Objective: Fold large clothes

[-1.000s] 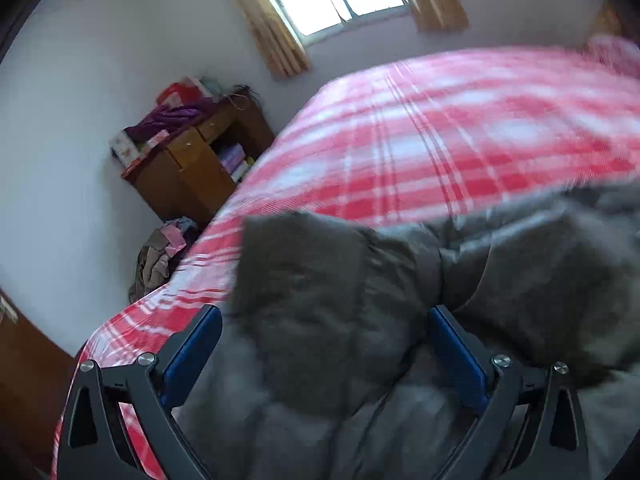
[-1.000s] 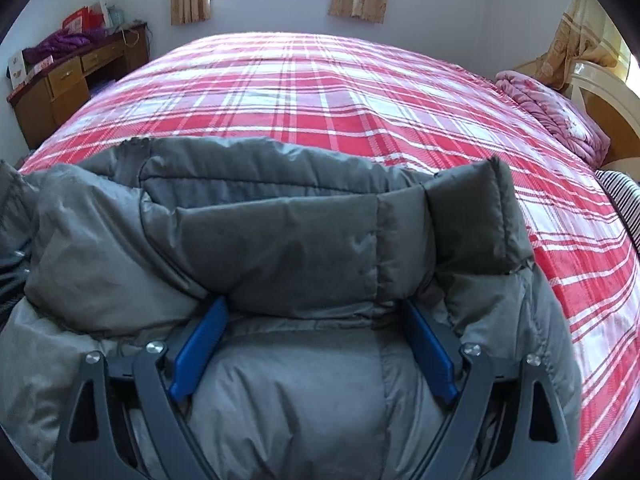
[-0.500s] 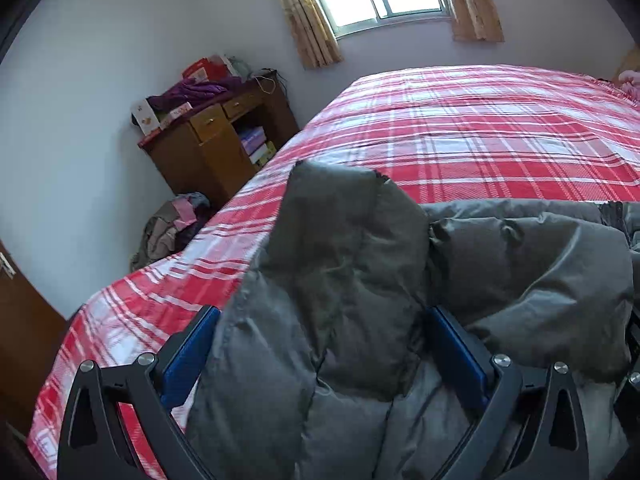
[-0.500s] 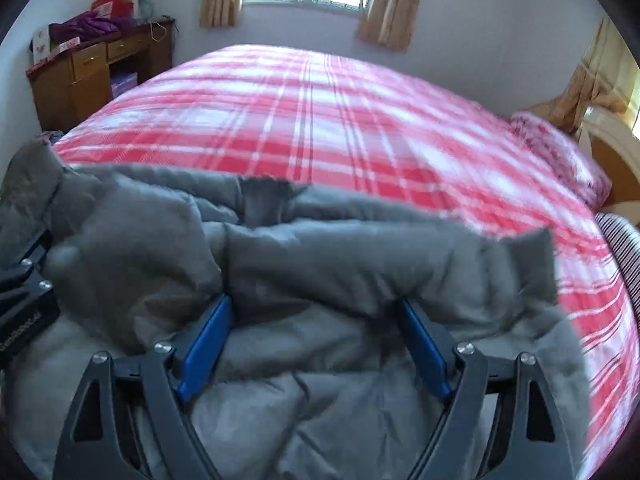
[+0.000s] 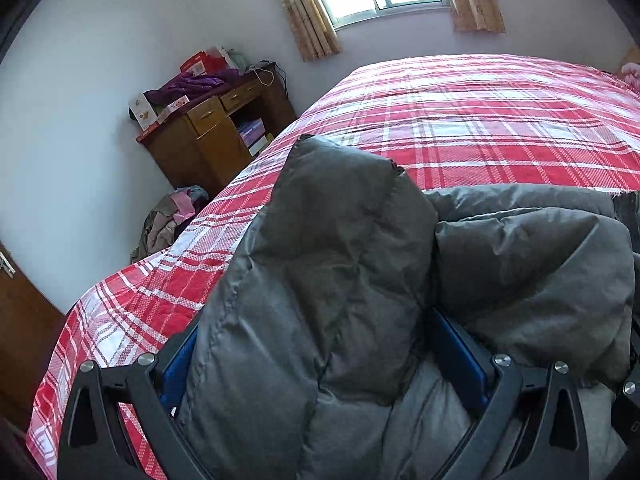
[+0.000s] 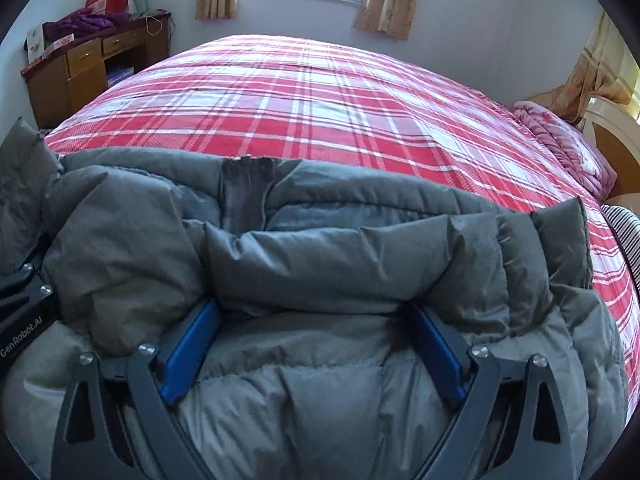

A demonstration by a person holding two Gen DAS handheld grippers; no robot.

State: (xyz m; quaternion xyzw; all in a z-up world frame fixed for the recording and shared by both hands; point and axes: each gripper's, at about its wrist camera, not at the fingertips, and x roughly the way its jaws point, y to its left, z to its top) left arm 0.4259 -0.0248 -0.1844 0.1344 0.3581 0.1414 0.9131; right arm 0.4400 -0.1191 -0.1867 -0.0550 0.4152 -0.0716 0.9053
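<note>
A: Jacket (image 6: 320, 264) lies bunched on the plaid bed (image 6: 320, 100), at six o'clock.
B: Right gripper (image 6: 312, 344) is opening around a fold; left gripper (image 5: 324, 360) stands wide, a sleeve between its fingers.

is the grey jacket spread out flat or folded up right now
Partly folded: the jacket lies bunched on the bed, a sleeve doubled across its body and another part standing up in a hump.
</note>
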